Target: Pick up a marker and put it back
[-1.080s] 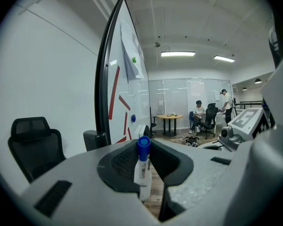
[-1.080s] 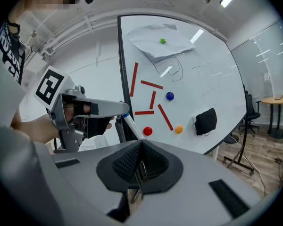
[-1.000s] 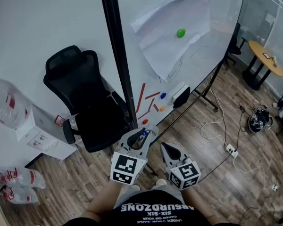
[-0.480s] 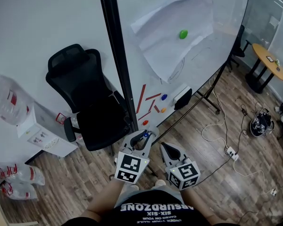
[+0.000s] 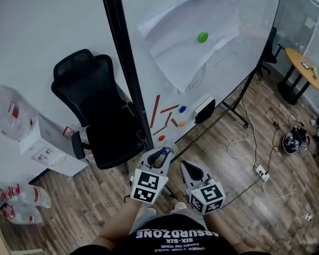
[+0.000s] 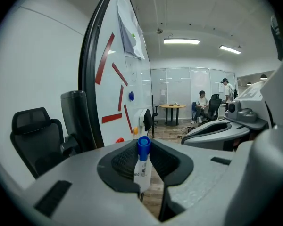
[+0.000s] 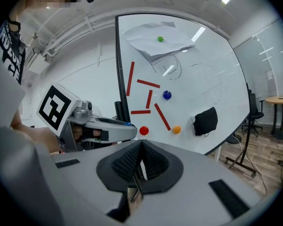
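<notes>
A white marker with a blue cap [image 6: 142, 166] stands upright between the pads of my left gripper [image 6: 144, 150], which is shut on it. In the head view the blue cap [image 5: 163, 153] shows at the tip of the left gripper [image 5: 162, 156], close to the lower edge of the whiteboard [image 5: 223, 62]. My right gripper [image 5: 187, 167] hangs just to its right, pads together with nothing between them [image 7: 140, 149]. The right gripper view shows the left gripper [image 7: 125, 130] from the side, below the board's red magnet [image 7: 144, 130].
The board carries red strips [image 5: 155, 110], blue [image 5: 183, 109], orange [image 5: 182, 124] and red [image 5: 161, 138] magnets, a black eraser [image 5: 204, 108], and paper [image 5: 186, 31] under a green magnet [image 5: 203, 36]. A black office chair [image 5: 95, 121] stands left. Cables [image 5: 250, 153] cross the floor at right.
The left gripper has sunk a little with the marker still in it. The head view has shifted, so the board's black edge sits further left. The right gripper has stayed put.
</notes>
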`<action>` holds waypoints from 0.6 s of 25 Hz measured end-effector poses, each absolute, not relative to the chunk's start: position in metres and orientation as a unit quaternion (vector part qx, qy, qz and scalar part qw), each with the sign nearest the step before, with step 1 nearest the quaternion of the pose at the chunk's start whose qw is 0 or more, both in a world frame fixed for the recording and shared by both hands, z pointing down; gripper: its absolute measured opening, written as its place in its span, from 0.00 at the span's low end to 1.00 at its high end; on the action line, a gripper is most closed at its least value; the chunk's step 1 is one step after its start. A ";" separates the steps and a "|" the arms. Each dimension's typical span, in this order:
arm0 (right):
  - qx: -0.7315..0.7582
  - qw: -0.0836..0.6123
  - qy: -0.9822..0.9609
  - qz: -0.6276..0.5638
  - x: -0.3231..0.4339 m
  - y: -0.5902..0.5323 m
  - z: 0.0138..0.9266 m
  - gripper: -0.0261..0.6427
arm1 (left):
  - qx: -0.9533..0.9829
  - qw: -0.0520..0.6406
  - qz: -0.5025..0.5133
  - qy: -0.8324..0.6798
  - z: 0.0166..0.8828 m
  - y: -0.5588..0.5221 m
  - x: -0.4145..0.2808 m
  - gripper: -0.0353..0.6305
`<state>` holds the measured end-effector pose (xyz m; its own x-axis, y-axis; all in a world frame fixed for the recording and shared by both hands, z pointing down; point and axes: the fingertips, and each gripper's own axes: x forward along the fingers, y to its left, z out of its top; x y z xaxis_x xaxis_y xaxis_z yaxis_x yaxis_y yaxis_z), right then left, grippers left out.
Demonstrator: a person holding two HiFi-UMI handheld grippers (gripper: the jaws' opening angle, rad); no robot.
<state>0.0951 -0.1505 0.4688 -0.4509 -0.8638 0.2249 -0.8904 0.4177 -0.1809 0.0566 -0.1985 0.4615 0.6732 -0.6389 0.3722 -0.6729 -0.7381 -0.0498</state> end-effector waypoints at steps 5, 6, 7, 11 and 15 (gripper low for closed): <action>0.519 0.054 -0.842 0.135 0.100 -0.149 0.470 0.03 | 0.909 0.051 0.201 -0.361 0.476 -0.199 0.061 0.17; 0.519 0.055 -0.842 0.135 0.101 -0.149 0.470 0.03 | 0.908 0.052 0.205 -0.362 0.479 -0.199 0.062 0.17; 0.518 0.055 -0.843 0.135 0.103 -0.149 0.470 0.03 | 0.907 0.053 0.208 -0.363 0.482 -0.199 0.062 0.17; 0.515 0.056 -0.845 0.133 0.107 -0.150 0.470 0.03 | 0.902 0.055 0.216 -0.370 0.489 -0.201 0.063 0.17; 0.509 0.057 -0.849 0.132 0.108 -0.149 0.470 0.03 | 0.901 0.055 0.218 -0.371 0.498 -0.202 0.067 0.17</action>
